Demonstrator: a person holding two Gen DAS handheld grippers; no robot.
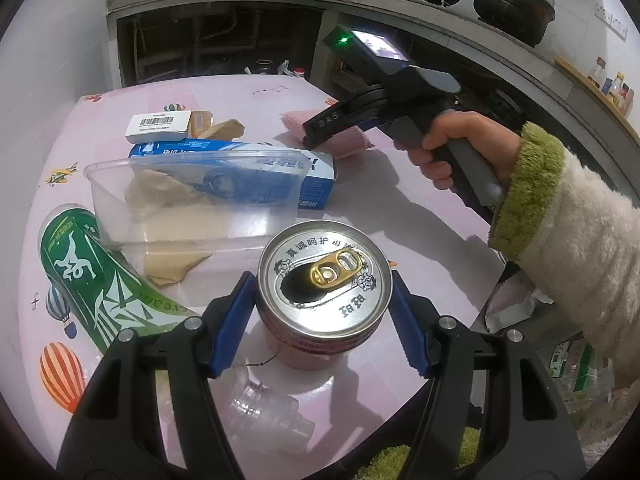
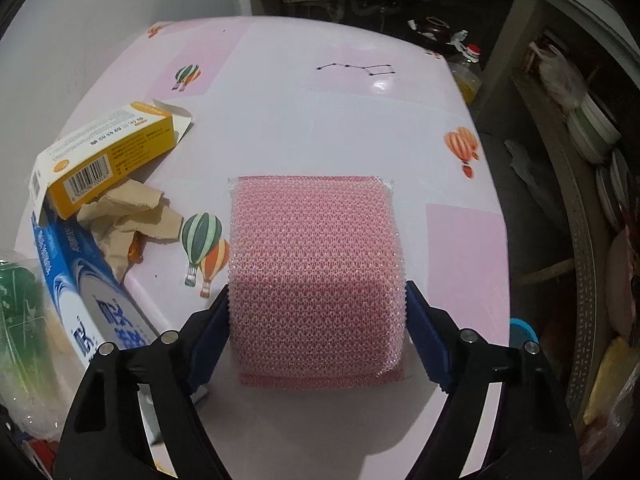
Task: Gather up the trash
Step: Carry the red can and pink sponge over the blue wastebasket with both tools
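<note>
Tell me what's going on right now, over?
Left gripper clamped on the opened can. Right gripper straddling the pink sponge, pads at its sides. Clear tub and boxes close by.

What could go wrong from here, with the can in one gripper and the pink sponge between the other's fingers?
1. The can is open at the top and gripped near its rim by the left gripper; tilting it might spill any leftover liquid.
2. The right gripper straddles only the near end of the pink sponge, so the soft mesh could slip or fold on lifting.
</note>
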